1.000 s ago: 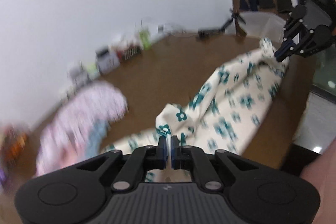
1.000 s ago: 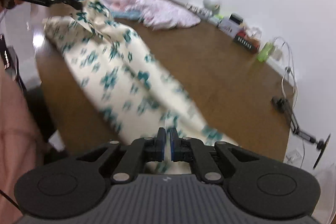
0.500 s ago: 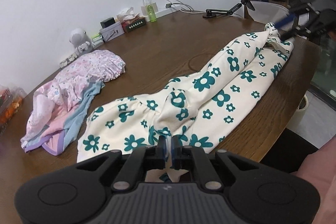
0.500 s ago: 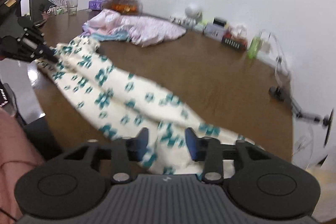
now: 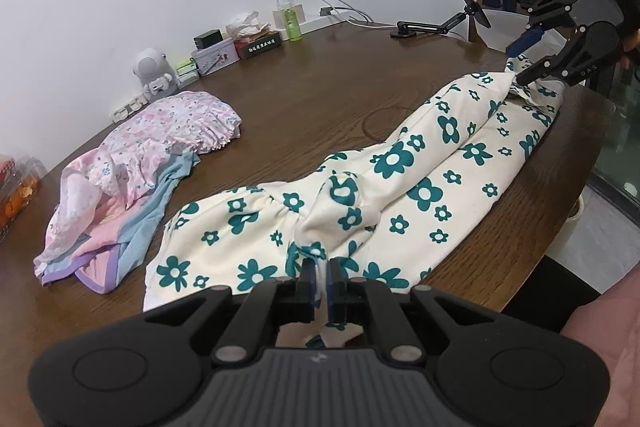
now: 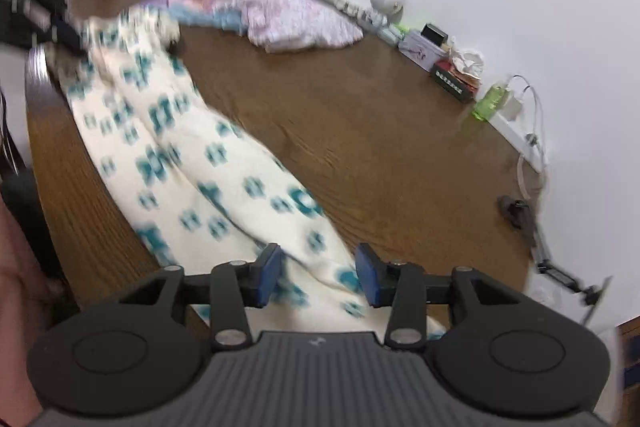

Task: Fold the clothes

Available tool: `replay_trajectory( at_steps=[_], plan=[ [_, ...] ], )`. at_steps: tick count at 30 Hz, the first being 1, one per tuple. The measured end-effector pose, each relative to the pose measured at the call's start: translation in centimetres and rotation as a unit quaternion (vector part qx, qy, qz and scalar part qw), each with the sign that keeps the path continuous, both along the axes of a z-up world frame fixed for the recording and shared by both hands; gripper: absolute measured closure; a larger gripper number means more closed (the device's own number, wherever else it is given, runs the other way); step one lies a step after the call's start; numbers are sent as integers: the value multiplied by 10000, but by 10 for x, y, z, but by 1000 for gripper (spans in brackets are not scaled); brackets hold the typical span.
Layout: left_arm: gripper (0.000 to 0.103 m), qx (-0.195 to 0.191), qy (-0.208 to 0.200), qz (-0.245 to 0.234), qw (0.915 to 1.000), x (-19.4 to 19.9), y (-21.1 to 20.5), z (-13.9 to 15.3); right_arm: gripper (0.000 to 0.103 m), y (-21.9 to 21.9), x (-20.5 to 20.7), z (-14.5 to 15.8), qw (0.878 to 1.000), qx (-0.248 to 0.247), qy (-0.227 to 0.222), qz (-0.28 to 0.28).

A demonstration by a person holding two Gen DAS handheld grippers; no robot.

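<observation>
Left wrist view, garment: a cream garment with teal flowers is lying stretched across the near part of the brown wooden table, running from near left to far right, along the table's near edge.
Left gripper: the left gripper is pinching a bunched fold of the garment at its near end, fingers together on the cloth.
Right gripper: the right gripper is sitting at the garment's far right end, with its fingers apart and the cloth's tip between or just under them; whether it is touching cannot be told.
Right wrist view: the blue pads are standing wide apart over the garment's end, gripping nothing; this picture is blurring towards the far left.
Other clothes: a pink and blue pile of clothes is lying to the left, apart from the flowered garment.
Far edge by the wall: a small white robot figure, a tin box, a tissue box and a green bottle are standing in a row.
Far right: a black desk arm is resting on the table.
</observation>
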State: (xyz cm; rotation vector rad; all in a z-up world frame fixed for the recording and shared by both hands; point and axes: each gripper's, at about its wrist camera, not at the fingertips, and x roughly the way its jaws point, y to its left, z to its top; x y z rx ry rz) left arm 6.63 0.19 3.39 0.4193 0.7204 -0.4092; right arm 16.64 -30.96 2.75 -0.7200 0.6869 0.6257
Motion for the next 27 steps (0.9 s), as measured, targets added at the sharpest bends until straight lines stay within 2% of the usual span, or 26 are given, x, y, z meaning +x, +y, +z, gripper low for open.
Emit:
replay_trajectory(
  at_steps=[2, 5, 6, 7, 8, 12, 14, 16, 21, 25, 27],
  plan=[
    [99, 23, 8, -17, 10000, 1, -1, -1, 62, 2, 8, -2, 9996, -222, 129, 111],
    [99, 1, 27, -18, 10000, 4, -2, -2, 61, 10, 26, -8, 9984, -206, 458, 262],
    [99, -4, 18, -6, 10000, 5, -2, -1, 67, 13, 32, -10, 9976, -171, 588, 315],
    [100, -20, -4, 28, 10000, 5, -2, 0, 79, 17, 35, -12, 9967, -163, 695, 396],
    [100, -54, -46, 60, 10000, 5, 0, 3, 99, 19, 31, -9, 9968, -213, 615, 470],
    [100, -173, -250, 134, 9994, 2, 7, 19, 99, 24, 8, 8, 9966, -426, 49, 702],
    [100, -153, -257, 114, 9995, -1, 10, 23, 101, 22, -14, 20, 9947, -500, -321, 842],
    [100, -107, -170, 87, 9998, -7, 12, 19, 101, 23, -40, 16, 9895, -805, -643, 1010],
    [100, -185, 217, 223, 9993, -16, 18, 0, 101, 20, -65, -10, 9917, -726, -478, 947],
    [100, -243, 266, 270, 9990, -15, 21, -4, 99, 17, -83, -31, 9937, -628, -311, 878],
    [100, -224, 252, 242, 9991, -16, 20, -4, 93, 8, -80, -23, 9972, -251, -176, 683]
  ],
)
